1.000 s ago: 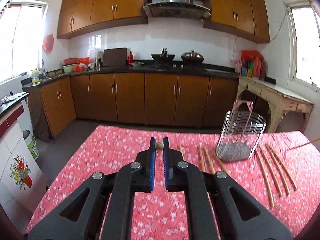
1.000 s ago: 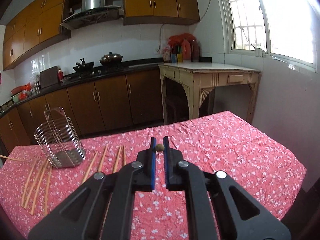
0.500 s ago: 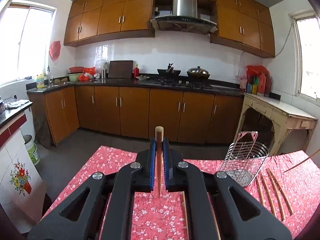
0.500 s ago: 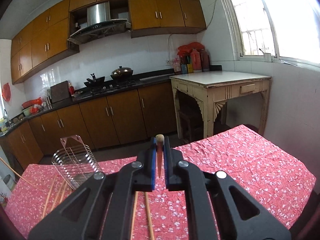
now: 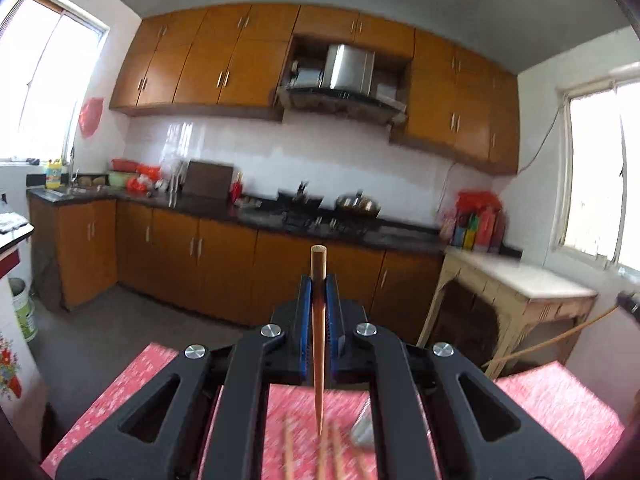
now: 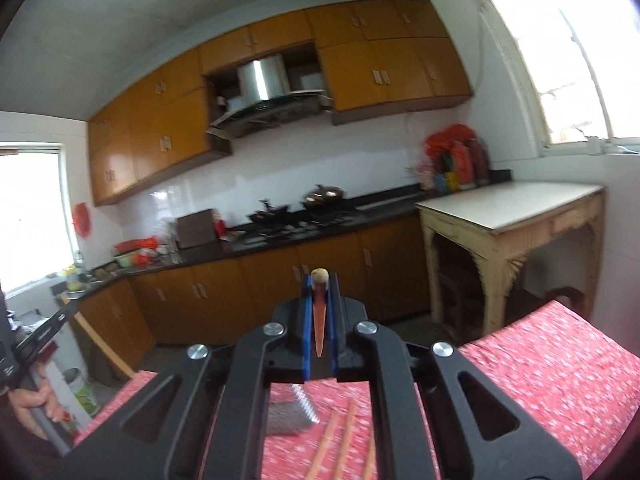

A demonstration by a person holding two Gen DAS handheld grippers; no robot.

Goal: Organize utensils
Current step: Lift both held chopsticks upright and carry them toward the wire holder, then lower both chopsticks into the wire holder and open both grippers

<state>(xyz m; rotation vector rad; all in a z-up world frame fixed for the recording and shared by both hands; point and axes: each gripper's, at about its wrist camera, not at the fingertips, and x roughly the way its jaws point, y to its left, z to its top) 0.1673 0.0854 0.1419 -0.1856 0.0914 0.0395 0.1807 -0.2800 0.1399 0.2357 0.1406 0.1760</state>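
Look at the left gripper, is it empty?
No, the left gripper is shut on a chopstick standing upright between its blue pads.

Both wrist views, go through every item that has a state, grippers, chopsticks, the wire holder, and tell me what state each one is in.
left gripper: shut on a chopstick.
left chopstick: clamped, raised, thin tip pointing down.
right gripper: shut on a chopstick.
right chopstick: clamped, raised off the table.
loose chopsticks: lying flat on the red tablecloth.
wire holder: on the table, mostly hidden; contents cannot be told.
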